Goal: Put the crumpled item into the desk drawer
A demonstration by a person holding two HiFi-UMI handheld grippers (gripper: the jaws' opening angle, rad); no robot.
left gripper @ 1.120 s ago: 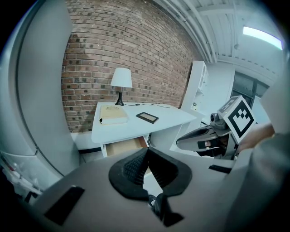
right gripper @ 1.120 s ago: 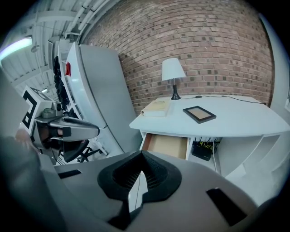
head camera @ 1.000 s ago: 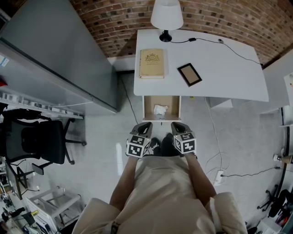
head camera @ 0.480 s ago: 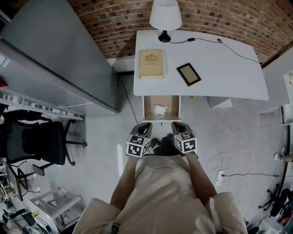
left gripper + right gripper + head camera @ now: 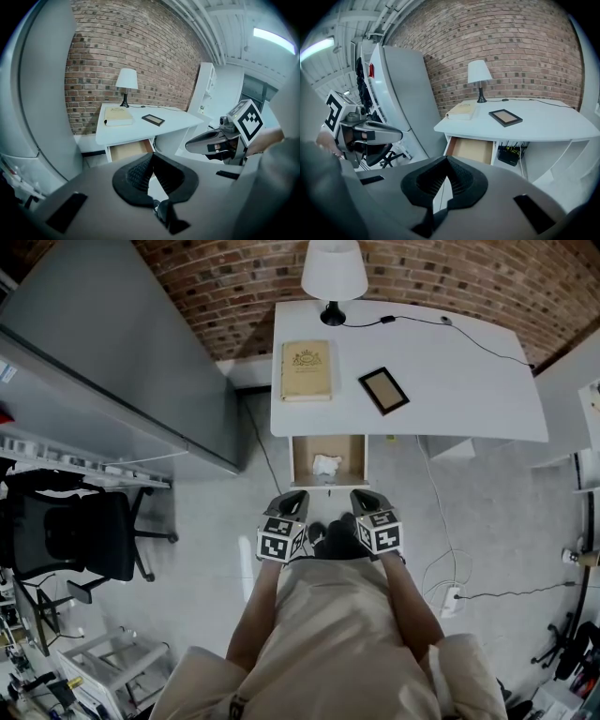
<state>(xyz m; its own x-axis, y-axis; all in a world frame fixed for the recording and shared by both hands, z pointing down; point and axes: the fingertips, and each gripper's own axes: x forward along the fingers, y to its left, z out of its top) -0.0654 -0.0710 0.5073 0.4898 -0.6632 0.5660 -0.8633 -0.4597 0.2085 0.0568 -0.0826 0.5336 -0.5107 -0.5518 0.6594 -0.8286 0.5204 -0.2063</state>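
The left gripper (image 5: 297, 496) and right gripper (image 5: 362, 496), both pressed together empty, hang well back from the open drawer (image 5: 299, 461) where the one crumpled item (image 5: 326, 464) already lies, so shutting it likely wants a square push on its front; the bench (image 5: 469, 390) bears one book (image 5: 306, 370), one frame (image 5: 383, 391), one lamp (image 5: 334, 273).

Cool, even, rather dim indoor light. A ceiling strip (image 5: 276, 36) glares at the upper right. Soft shadow lies under the desk (image 5: 450, 381). All views bend at the edges, and the gripper views have black corners. The left gripper (image 5: 152, 157), near the lens, is blurred.
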